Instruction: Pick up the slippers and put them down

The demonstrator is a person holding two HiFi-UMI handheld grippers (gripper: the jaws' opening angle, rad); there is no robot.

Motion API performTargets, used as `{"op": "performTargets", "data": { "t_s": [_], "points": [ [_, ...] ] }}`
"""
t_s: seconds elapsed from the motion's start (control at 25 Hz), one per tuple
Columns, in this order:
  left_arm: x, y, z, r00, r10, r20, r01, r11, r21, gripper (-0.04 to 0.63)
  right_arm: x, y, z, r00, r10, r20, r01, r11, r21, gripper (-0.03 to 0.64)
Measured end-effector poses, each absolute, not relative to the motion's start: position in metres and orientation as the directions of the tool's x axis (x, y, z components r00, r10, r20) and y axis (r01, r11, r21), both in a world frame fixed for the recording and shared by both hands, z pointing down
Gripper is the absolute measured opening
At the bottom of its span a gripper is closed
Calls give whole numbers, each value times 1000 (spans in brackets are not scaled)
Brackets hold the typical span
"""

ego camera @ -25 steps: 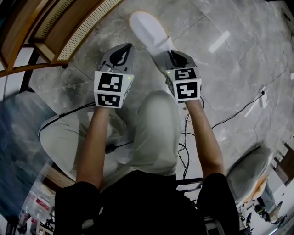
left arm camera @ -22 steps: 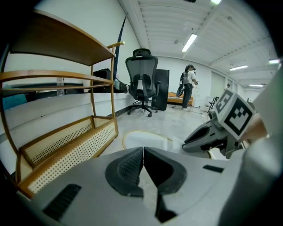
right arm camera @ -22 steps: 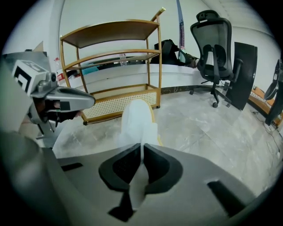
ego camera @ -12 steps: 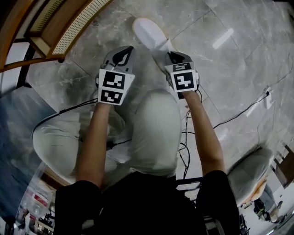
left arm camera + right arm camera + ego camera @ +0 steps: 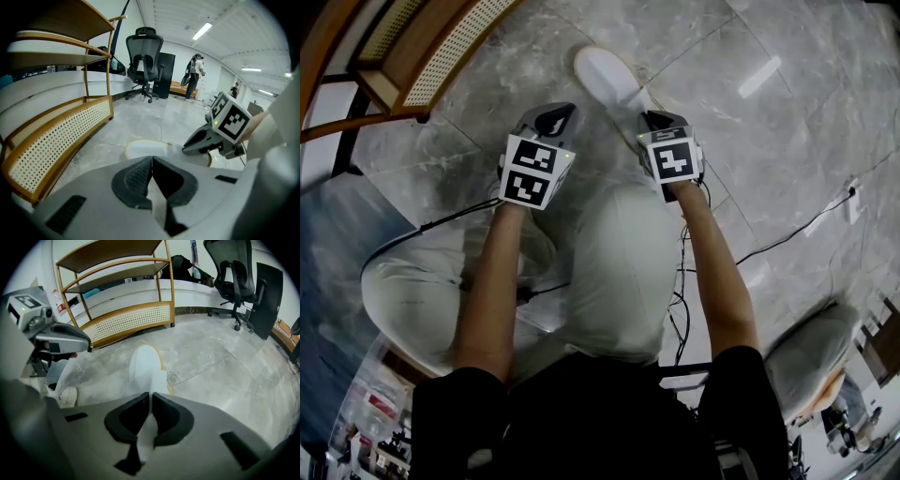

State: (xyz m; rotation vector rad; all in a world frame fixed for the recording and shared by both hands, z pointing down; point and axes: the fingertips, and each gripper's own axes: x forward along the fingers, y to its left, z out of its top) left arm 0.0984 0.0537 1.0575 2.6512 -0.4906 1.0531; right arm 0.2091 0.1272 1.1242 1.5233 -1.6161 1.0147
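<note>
- We see one white slipper (image 5: 605,75) on the grey marble floor (image 5: 769,141). Its toe points away from us, and it lies beside the low cane-panelled wooden rack (image 5: 441,56) without touching it.
- The right gripper (image 5: 647,118) is clenched on the slipper's near end. In its own view a thin white fold of the slipper runs up between the closed pads.
- The toe end looks to be resting on the floor. We cannot tell whether the near end is lifted or down.
- The left gripper (image 5: 565,109) hangs just beside it with its jaws pressed together and nothing gripped.
- We judge the slipper light and floppy: a thin sole with a yellowish rim and a soft fabric upper. Pinched at one end, it is likely to droop and swing.
- The fabric band or the sole rim is the place to take hold, as either folds into a narrow pinch. The flat middle of the sole gives the jaws nothing to bite.
- Being so light, it needs only a gentle grip and should take no harm from being set down.
</note>
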Motion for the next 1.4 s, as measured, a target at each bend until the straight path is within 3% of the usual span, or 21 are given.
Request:
{"op": "performTargets", "data": {
  "t_s": [0.56, 1.4],
  "points": [
    [93, 56, 1081, 642, -203, 739, -397, -913, 94, 5, 206, 141, 1165, -133, -401, 906, -986, -41, -163, 29],
    [102, 49, 1075, 666, -193, 720, -373, -923, 97, 5, 200, 146, 1170, -97, -334, 938, -995, 11, -98, 69]
  ]
}}
